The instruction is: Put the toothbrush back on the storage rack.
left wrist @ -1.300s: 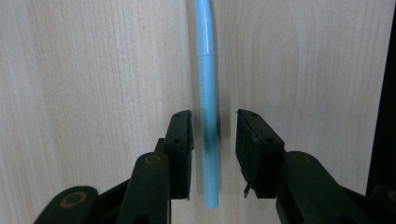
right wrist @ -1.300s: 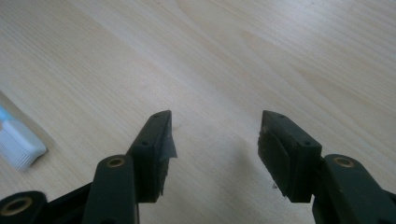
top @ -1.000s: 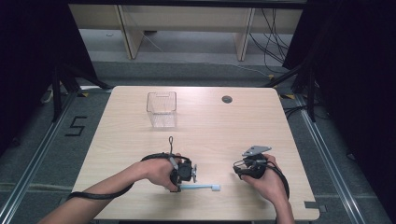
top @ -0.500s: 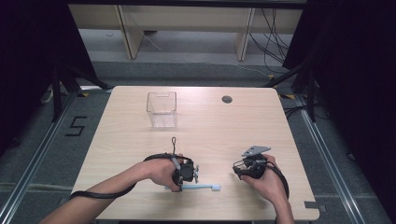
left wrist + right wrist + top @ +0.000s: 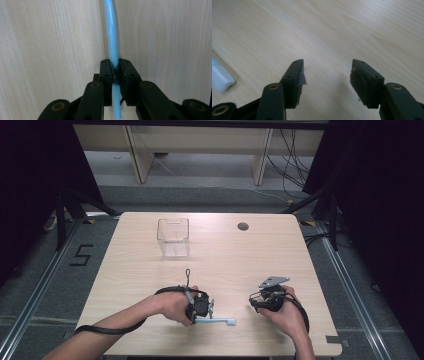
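Left gripper (image 5: 115,75) has just closed its jaws, now clamping the blue toothbrush (image 5: 112,37); right gripper (image 5: 327,75), beside the toothbrush, gapes empty.

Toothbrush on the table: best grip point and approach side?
Grip the blue toothbrush on its thin handle, not the bristled white head. It lies flat on the table, so come from above with the jaws straddling the handle. The left gripper does just that: its jaws have just been closing and now pinch the handle. The right gripper stands open beside the head.
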The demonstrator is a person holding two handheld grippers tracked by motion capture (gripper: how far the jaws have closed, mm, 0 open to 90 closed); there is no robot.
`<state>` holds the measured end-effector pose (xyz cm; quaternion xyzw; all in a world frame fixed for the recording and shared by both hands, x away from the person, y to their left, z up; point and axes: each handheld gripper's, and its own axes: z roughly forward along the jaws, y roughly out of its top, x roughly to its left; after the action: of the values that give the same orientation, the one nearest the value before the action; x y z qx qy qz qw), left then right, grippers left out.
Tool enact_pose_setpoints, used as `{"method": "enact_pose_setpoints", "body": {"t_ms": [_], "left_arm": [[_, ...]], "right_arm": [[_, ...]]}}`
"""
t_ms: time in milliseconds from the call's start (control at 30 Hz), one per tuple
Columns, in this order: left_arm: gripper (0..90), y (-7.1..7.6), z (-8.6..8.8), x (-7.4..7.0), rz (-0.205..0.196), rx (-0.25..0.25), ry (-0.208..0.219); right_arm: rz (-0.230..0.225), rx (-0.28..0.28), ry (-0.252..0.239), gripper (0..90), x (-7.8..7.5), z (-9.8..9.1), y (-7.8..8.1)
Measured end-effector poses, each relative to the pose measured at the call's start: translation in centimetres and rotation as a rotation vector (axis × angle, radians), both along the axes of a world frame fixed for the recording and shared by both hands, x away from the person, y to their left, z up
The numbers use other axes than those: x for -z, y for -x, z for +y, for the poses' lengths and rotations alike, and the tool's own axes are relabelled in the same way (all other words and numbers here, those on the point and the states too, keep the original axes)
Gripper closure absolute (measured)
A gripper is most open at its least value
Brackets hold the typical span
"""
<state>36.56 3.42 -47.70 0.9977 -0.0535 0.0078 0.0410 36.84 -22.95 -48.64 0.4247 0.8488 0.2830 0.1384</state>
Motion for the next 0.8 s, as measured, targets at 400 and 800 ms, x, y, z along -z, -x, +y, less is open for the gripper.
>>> {"method": "enact_pose_setpoints", "body": {"t_ms": [400,800], "left_arm": [[83.2,0.2,0.2,-0.2,-0.025,0.002,0.02],[83.2,0.2,1.8,-2.0,-0.043,-0.009,0.172]], "right_arm": [[-0.013,-0.014,0.004,45.0,0.1,-0.3,-0.1],[-0.032,-0.022,0.007,45.1,0.1,-0.5,-0.3]]}}
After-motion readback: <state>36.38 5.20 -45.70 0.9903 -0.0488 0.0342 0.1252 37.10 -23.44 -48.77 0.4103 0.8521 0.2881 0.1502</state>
